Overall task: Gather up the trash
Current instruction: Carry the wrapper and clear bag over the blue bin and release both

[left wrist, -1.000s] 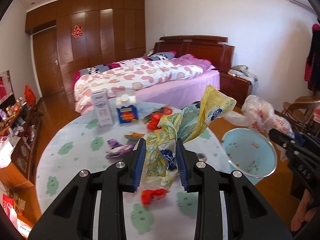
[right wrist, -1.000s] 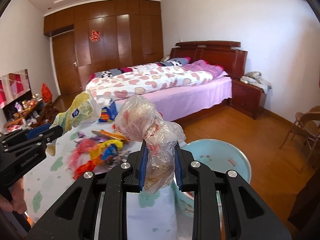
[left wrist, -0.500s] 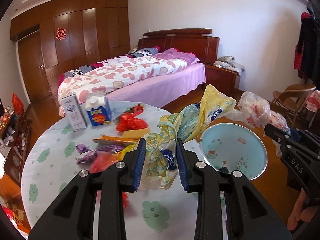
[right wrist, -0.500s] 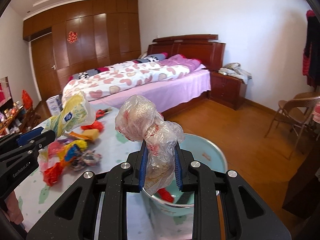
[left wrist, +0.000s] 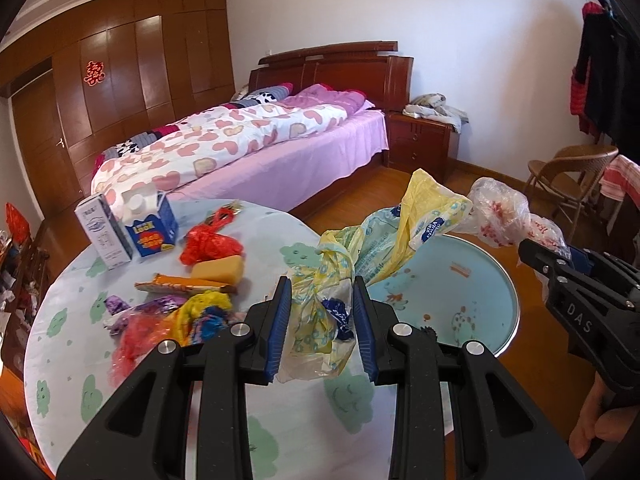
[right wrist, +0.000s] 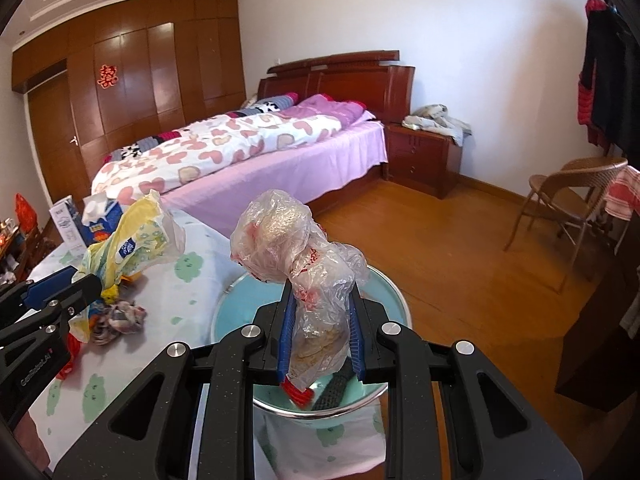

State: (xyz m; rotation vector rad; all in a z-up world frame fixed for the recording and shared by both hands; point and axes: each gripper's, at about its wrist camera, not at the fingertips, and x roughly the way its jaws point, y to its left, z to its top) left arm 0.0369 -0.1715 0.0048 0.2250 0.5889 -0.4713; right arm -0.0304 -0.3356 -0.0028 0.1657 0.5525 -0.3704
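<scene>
The left gripper (left wrist: pixel 322 320) is clamped on a crumpled yellow plastic bag (left wrist: pixel 360 256), its blue pads pressing the bag from both sides; the free end of the bag rises up and to the right, over the near rim of the bin. The right gripper (right wrist: pixel 320 330) is clamped on a crumpled clear plastic bag (right wrist: pixel 296 248) with red print, held directly above the light blue bin (right wrist: pixel 384 292), which stands on the wooden floor just beside the round table (left wrist: pixel 280 248). Inside the bin, a red scrap and a dark item lie at the bottom. On the table's patterned cloth remain a red bag (left wrist: pixel 210 242), a yellow sponge (left wrist: pixel 218 270), an orange wrapper (left wrist: pixel 180 282), a heap of coloured wrappers (left wrist: pixel 168 316) and two cartons (left wrist: pixel 128 230). A bed (left wrist: pixel 256 140) stands behind the table.
</scene>
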